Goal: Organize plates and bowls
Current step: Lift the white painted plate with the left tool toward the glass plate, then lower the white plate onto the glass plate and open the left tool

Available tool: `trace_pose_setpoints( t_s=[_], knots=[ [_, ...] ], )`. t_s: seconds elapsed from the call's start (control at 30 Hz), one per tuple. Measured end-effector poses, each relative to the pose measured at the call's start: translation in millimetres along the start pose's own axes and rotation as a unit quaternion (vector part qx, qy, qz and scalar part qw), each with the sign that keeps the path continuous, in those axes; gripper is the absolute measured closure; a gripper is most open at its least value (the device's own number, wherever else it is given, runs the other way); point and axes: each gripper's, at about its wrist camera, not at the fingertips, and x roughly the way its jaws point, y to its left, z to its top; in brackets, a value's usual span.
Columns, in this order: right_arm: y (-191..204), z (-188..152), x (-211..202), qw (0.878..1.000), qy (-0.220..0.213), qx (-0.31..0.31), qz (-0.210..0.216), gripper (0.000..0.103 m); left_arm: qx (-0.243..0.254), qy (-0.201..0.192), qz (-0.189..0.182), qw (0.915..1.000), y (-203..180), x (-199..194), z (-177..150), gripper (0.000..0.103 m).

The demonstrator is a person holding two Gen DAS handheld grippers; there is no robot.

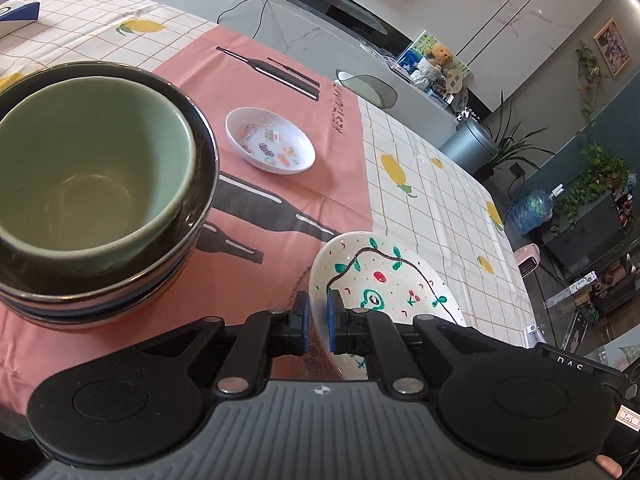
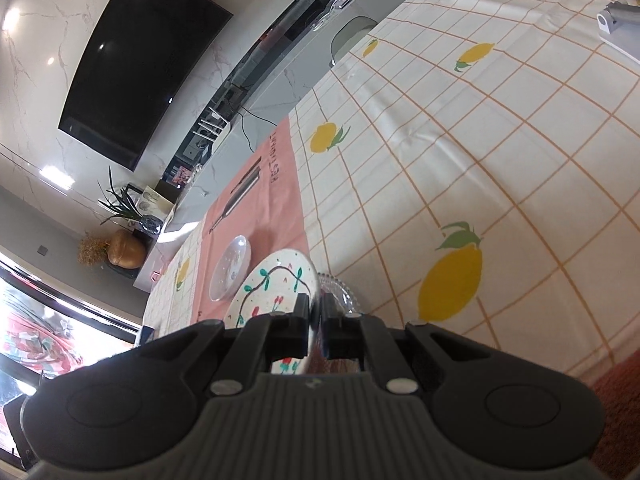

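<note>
Both grippers pinch the white painted plate (image 1: 384,280) by its rim, left gripper (image 1: 318,320) and right gripper (image 2: 315,320); the green bowl (image 1: 92,176) already sits inside the dark bowls (image 1: 120,292); the small white sticker dish (image 1: 270,140) waits alone on the pink cloth (image 1: 280,92); a clear glass dish (image 2: 340,292) lies beside the plate.
</note>
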Motion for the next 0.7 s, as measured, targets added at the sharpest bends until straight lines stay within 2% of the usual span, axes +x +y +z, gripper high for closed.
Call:
trace_pose_setpoints(
  t_s=[0.33,0.53,0.7],
  knots=[
    [8.2,-15.1,7.6,0.998,0.013,-0.035,-0.054,0.098,0.024,0.010,0.018,0.9995,0.8,2.4,-8.9,0.093],
    [9.2,-16.8,7.9,0.997,0.011,-0.043,-0.069,0.098,0.046,0.016,0.035,0.9982,-5.8,5.1,-12.4,0.092],
    [14.0,-18.7,9.3,0.995,0.011,-0.060,-0.082,0.098,0.044,0.026,0.047,0.9976,-5.7,6.5,-14.8,0.092]
  ],
)
